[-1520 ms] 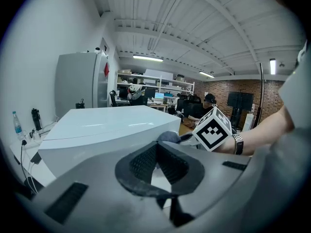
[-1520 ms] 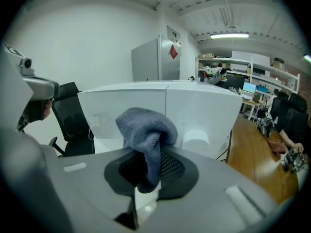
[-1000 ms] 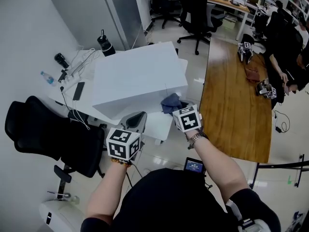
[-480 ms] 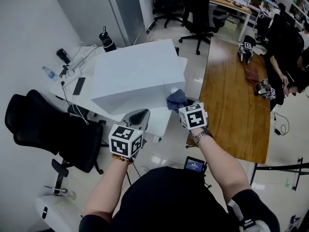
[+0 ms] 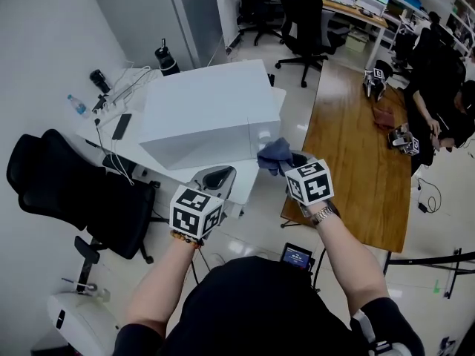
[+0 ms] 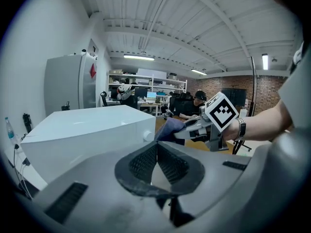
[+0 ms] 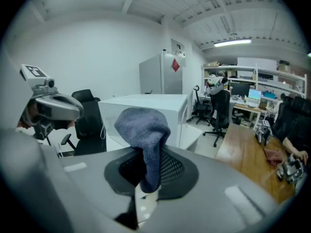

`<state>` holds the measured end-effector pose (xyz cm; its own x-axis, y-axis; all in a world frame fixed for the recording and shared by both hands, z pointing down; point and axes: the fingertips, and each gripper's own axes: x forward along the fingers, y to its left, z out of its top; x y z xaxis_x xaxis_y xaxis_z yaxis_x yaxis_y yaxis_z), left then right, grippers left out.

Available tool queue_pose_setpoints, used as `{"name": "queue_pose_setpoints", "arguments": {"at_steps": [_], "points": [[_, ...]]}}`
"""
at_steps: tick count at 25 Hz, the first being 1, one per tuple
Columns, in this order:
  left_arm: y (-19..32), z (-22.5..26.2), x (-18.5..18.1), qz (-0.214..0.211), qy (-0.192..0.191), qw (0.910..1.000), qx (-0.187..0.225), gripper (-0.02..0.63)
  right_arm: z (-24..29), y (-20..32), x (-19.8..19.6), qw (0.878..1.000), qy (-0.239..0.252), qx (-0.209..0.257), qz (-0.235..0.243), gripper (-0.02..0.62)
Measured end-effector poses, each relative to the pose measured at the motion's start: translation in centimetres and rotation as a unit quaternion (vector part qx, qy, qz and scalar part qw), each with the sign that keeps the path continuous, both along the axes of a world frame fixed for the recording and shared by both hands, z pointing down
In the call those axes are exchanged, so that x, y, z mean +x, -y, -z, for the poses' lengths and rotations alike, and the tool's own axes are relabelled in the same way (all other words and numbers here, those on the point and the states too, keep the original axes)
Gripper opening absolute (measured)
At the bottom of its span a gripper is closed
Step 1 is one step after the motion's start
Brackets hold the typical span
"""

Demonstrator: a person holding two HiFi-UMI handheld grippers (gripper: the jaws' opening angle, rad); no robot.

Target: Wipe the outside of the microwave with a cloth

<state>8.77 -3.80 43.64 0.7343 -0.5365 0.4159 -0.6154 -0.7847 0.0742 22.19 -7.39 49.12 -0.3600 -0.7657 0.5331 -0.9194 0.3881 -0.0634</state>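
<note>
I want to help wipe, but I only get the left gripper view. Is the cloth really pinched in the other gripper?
Observer: Yes. The right gripper view shows the cloth pinched between the right gripper's fingers, with its top bunched up above them.
Operator: What's on the left of the microwave? I can't see there.
Observer: In the head view, a black chair stands left of the microwave, nearer the person.
Operator: Anything else over there?
Observer: What looks like a dark phone lies flat to the microwave's left, past the chair.
</note>
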Motion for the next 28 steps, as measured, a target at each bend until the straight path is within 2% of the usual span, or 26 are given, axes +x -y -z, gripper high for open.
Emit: {"name": "queue_pose_setpoints", "arguments": {"at_steps": [3, 6, 11, 17, 22, 25, 28], "points": [[-0.9, 0.8, 0.8, -0.039, -0.003, 0.9992, 0.010, 0.026, 2.0, -1.7, -1.1, 0.998, 0.015, 0.014, 0.054, 0.038], [-2.0, 1.6, 1.6, -0.086, -0.006, 0.9961, 0.019, 0.108, 4.0, -3.7, -2.4, 0.992, 0.016, 0.029, 0.121, 0.038], [-4.3, 3.6, 2.9, -0.170, -0.014, 0.9847, 0.038, 0.238, 6.5, -7.6, -4.8, 0.966, 0.001, 0.058, 0.251, 0.038], [-8.1, 4.1, 4.4, -0.261, -0.015, 0.9644, 0.039, 0.311, 7.8, -10.9, -6.9, 0.940, -0.021, 0.069, 0.334, 0.038], [-9.7, 3.5, 4.9, -0.295, -0.014, 0.9551, 0.025, 0.311, 8.3, -12.8, -9.1, 0.917, -0.047, 0.078, 0.389, 0.040], [-10.2, 3.4, 4.5, -0.297, -0.013, 0.9545, 0.024, 0.209, 8.2, -12.9, -9.8, 0.910, -0.068, 0.081, 0.400, 0.040], [-9.7, 3.3, 3.8, -0.278, -0.016, 0.9599, 0.027, 0.141, 8.1, -12.4, -10.0, 0.911, -0.080, 0.083, 0.396, 0.040]]}}
